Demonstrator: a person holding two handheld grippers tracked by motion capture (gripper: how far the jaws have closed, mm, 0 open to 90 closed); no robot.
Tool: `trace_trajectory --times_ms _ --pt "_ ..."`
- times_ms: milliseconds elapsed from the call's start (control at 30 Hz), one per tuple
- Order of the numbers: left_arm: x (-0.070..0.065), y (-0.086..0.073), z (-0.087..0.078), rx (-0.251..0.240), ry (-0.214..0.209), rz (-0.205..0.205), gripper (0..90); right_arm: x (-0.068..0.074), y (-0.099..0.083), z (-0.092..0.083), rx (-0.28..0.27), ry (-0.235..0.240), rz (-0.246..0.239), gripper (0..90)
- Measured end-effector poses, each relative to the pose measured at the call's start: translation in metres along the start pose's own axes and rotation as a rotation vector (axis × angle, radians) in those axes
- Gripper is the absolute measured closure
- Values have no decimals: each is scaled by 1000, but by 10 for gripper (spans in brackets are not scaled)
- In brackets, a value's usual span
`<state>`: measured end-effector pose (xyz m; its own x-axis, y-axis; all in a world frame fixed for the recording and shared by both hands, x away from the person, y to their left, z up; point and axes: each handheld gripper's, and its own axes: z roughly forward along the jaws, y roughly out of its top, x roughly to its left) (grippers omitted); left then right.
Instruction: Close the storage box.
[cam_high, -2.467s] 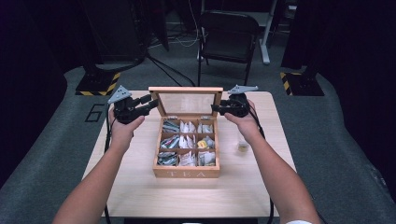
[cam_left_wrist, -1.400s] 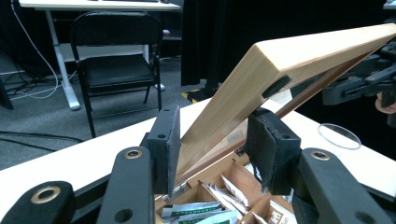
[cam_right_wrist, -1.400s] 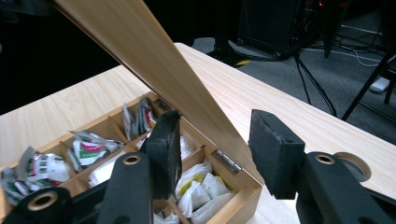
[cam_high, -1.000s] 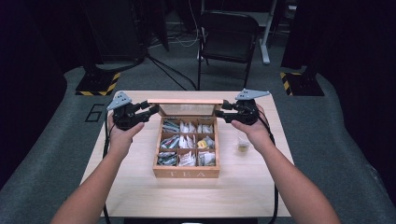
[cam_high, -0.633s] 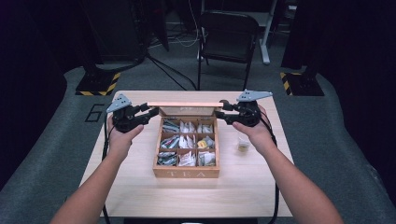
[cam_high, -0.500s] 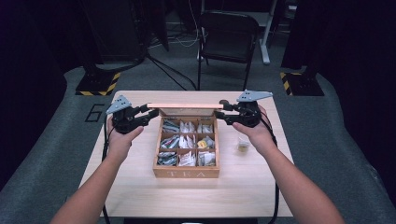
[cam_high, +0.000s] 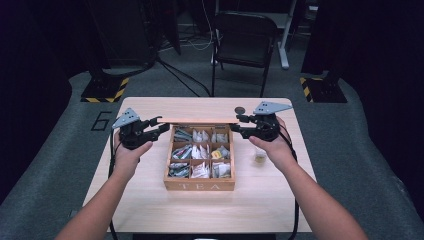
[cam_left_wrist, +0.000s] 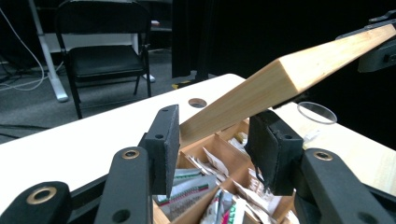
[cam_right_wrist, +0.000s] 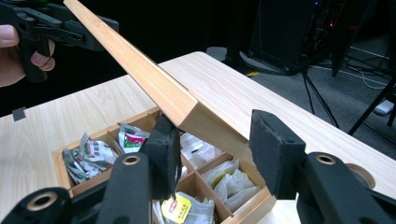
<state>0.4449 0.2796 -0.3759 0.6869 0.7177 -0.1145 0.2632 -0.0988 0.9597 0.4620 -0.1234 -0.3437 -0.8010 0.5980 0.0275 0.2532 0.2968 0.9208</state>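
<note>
Flat wooden lid (cam_high: 200, 120) lower now, left tool (cam_high: 160, 124), right tool (cam_high: 235, 124) clamped on ends

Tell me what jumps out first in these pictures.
A wooden tea box sits mid-table with its lid raised, packets of tea filling its compartments. The left gripper and right gripper flank the lid's two ends, one at each side. A small clear cup stands on the table just right of the box.
</note>
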Motion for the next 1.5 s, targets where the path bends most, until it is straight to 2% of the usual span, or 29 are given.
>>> trace_trajectory --times_ms 67,133,400,833,1233,1500 --pt "-2 0 -2 15 -3 7 541 2 -3 -1 4 3 -7 534" --pt "-5 -1 -6 9 -6 23 541 4 -6 -2 2 1 -14 540" --pt "-10 -5 -15 8 -18 47 550 9 -16 -4 -8 2 3 539" --pt "-16 -20 -19 -11 -15 31 560 16 -26 -5 -9 -3 -1 531" --pt "-23 -34 -23 -12 -4 42 561 24 -44 -6 -31 -3 12 516" --pt "-26 -45 -25 -13 -11 49 557 31 -57 -6 -33 -15 -2 514"
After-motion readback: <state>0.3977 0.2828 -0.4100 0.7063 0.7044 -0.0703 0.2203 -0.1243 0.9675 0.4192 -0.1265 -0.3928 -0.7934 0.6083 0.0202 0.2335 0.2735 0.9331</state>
